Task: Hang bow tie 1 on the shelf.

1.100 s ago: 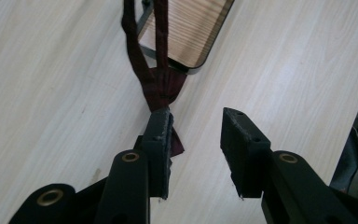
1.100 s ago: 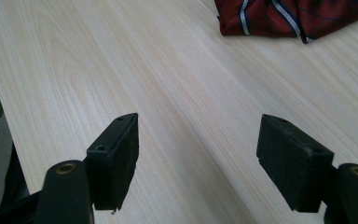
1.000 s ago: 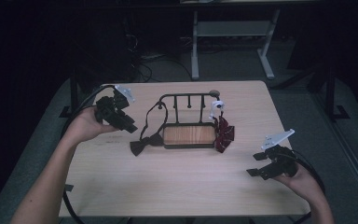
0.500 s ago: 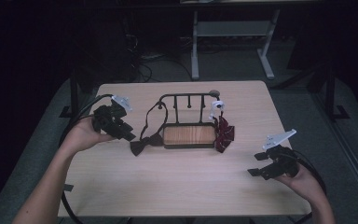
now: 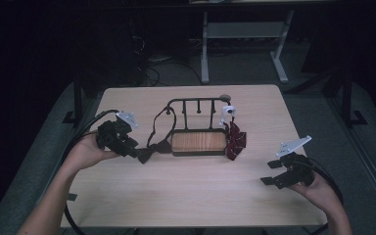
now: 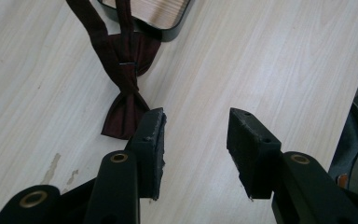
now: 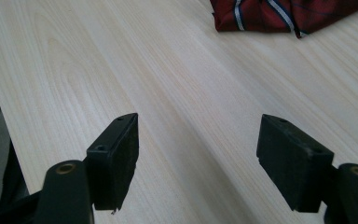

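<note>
a dark bow tie (image 5: 152, 149) lies flat on the pale wooden table (image 5: 191, 200), left of the frame's centre in the high view, its strap looping up toward the black metal rack (image 5: 196, 105) and its far wing just beside the rack's wooden base (image 5: 198, 142). the left gripper (image 5: 133, 151) sits at the left of the high view, its tips right at the bow tie's near wing. in the left gripper view (image 6: 196, 135) the jaws have just been opening and stand partly apart with bare table between them; the bow tie (image 6: 126, 100) lies just beyond the left-hand jaw, up and left in the frame. a red striped tie (image 5: 235, 142) lies bunched against the right end of the base. the right gripper (image 5: 276, 174) rests at the lower right of the high view, well apart from both ties, jaws wide with nothing between them.
</note>
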`<state>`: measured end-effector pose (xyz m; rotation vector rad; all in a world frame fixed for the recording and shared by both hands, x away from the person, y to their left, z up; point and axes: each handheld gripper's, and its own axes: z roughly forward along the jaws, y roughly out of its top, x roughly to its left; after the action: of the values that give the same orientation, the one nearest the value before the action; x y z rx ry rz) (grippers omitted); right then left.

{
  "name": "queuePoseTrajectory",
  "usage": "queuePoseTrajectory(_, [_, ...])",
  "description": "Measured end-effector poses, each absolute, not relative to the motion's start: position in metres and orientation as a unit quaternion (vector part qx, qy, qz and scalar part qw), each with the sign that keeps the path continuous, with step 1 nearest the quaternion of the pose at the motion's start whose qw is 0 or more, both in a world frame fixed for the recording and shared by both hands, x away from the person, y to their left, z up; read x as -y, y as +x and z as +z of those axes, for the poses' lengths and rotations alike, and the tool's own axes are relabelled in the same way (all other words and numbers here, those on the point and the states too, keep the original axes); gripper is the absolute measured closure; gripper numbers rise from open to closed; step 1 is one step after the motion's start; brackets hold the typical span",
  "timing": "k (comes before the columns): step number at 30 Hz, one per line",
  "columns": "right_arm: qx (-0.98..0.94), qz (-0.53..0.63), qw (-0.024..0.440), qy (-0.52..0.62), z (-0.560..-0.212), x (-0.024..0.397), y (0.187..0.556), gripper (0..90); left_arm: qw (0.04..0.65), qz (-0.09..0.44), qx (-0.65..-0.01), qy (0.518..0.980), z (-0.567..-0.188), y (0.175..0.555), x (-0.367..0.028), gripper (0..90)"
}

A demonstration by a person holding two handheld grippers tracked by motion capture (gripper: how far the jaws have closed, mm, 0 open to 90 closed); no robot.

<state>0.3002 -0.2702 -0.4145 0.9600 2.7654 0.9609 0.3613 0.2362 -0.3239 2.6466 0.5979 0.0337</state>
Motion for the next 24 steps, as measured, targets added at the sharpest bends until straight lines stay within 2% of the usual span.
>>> queuePoseTrajectory(24, [-0.898,0.308,0.027,0.314,-0.415,0.270,0.299,29.0,0.232,0.016,-0.210,0.950,-0.346,0.343,-0.244,50.9])
